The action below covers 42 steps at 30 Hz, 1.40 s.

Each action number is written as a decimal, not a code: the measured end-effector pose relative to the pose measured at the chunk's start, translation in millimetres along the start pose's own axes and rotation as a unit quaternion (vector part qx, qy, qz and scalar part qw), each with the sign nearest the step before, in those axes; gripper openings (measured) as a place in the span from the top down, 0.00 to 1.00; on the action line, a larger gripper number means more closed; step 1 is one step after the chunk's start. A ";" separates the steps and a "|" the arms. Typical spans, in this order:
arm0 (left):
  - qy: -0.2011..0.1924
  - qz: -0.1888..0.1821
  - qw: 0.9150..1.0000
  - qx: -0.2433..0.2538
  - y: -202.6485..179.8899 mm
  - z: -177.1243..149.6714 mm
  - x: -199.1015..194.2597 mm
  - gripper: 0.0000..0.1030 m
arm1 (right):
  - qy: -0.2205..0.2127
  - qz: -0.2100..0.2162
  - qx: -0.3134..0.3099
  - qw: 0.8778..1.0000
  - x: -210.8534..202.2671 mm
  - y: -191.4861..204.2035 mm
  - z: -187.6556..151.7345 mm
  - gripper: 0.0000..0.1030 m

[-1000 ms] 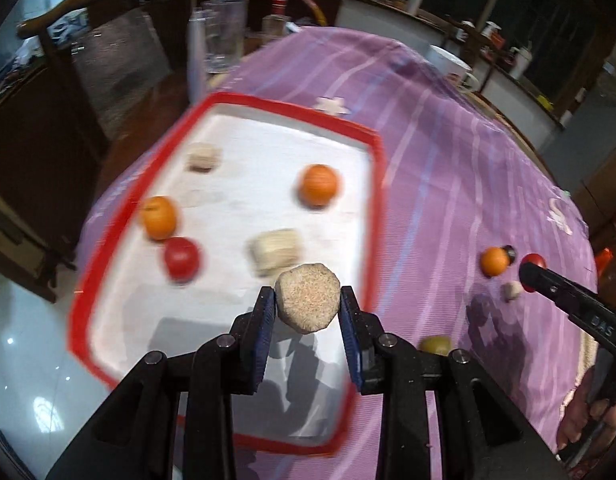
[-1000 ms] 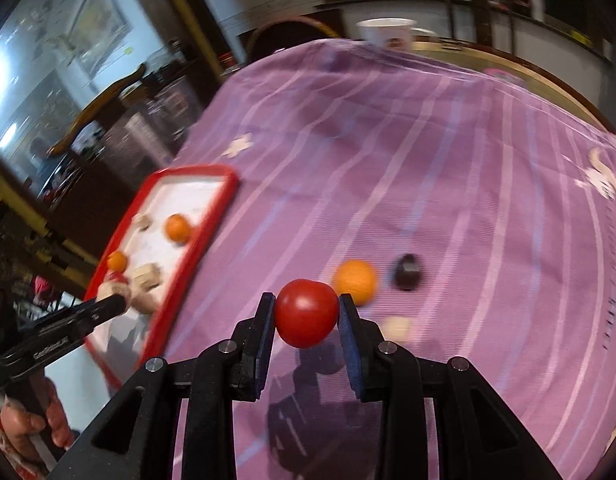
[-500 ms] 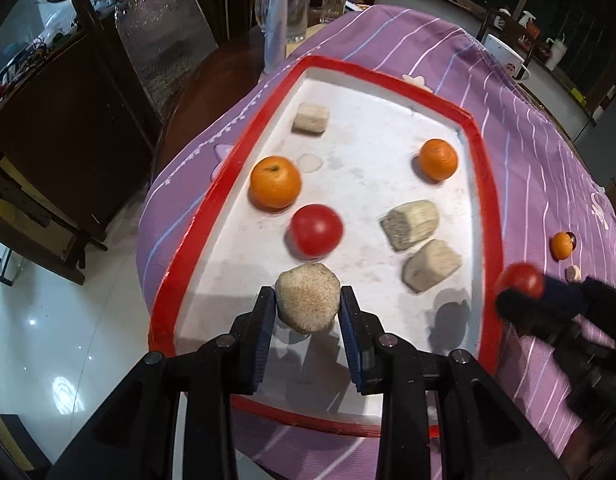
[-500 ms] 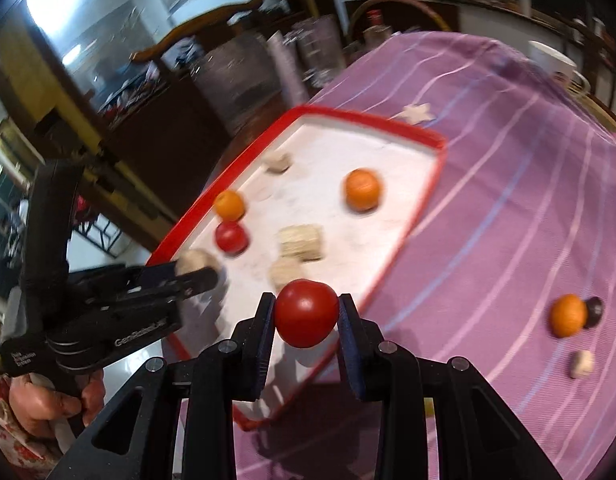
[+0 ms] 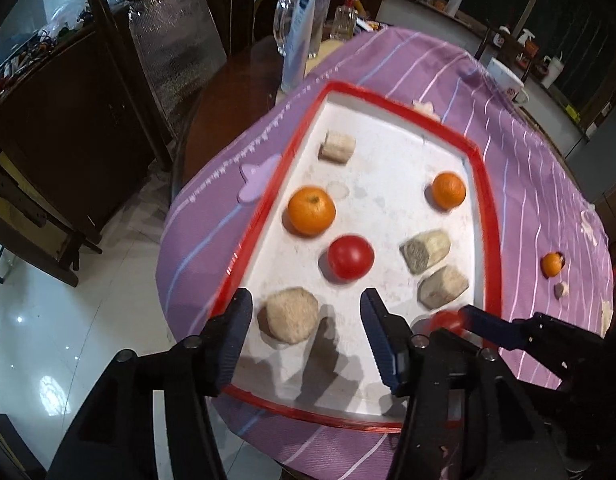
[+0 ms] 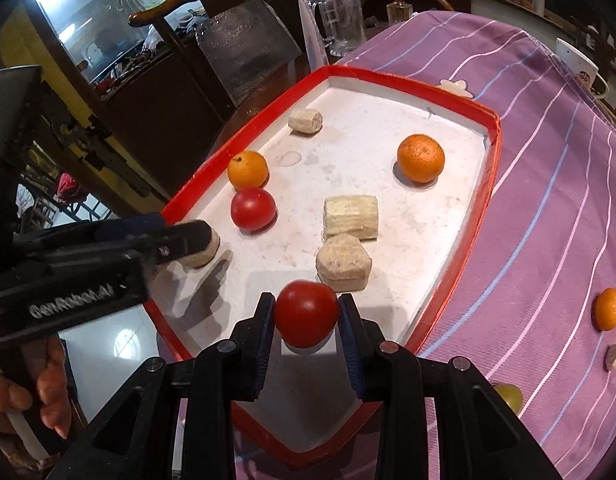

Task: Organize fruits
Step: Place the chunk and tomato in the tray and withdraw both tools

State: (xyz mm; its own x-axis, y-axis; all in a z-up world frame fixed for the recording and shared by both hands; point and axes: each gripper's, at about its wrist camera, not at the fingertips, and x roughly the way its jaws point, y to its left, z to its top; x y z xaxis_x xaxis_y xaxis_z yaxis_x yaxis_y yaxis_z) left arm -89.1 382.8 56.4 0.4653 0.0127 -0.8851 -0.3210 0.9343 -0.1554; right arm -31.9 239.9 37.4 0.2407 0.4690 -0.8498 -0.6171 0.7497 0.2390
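Note:
A red-rimmed white tray (image 5: 483,200) (image 6: 489,120) holds two oranges (image 5: 311,210) (image 5: 449,190), a tomato (image 5: 350,257) and several beige chunks. My left gripper (image 5: 306,320) is open, its jaws wide around a round beige chunk (image 5: 288,319) that rests on the tray floor at the near left. My right gripper (image 6: 306,320) is shut on a red tomato (image 6: 306,317) and holds it just above the tray's near end, beside a beige chunk (image 6: 343,263). The right gripper also shows in the left wrist view (image 5: 459,318).
On the purple striped cloth (image 6: 547,200) right of the tray lie a small orange (image 6: 609,309), a beige bit (image 6: 615,356) and a green fruit (image 6: 507,396). A glass mug (image 6: 339,16), a bottle (image 6: 397,8) and a white cup (image 6: 575,64) stand beyond. A wooden chair (image 5: 148,48) is left.
My left gripper has opened and let the round beige chunk down onto the tray. My right gripper has carried the tomato from the cloth over to the tray's near end.

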 end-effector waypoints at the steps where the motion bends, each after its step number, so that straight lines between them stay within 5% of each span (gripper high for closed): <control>1: -0.004 0.003 1.000 -0.001 -0.1 2.2 -3.5 0.46 | -0.004 -0.001 0.000 1.000 -1.9 1.4 1.5 0.66; 10: -0.047 0.038 0.998 0.033 -20.8 9.3 -37.1 0.37 | -0.049 -0.032 0.036 0.998 -50.7 -15.2 -2.8 0.65; 23: -0.075 0.038 0.992 0.099 -91.7 3.9 -64.9 0.36 | -0.087 -0.078 0.102 0.988 -108.5 -62.3 -41.1 0.65; 42: -0.065 0.035 0.983 0.165 -177.8 -21.9 -61.3 0.29 | -0.097 -0.105 0.166 0.976 -148.4 -128.3 -88.9 0.63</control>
State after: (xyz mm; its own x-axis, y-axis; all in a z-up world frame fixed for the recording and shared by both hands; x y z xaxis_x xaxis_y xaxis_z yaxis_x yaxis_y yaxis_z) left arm -78.5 208.1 128.6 0.5606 0.1061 -0.8213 -0.0800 0.9941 0.0739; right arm -55.0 32.6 91.1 0.4929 0.3435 -0.7994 -0.2698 0.9338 0.2349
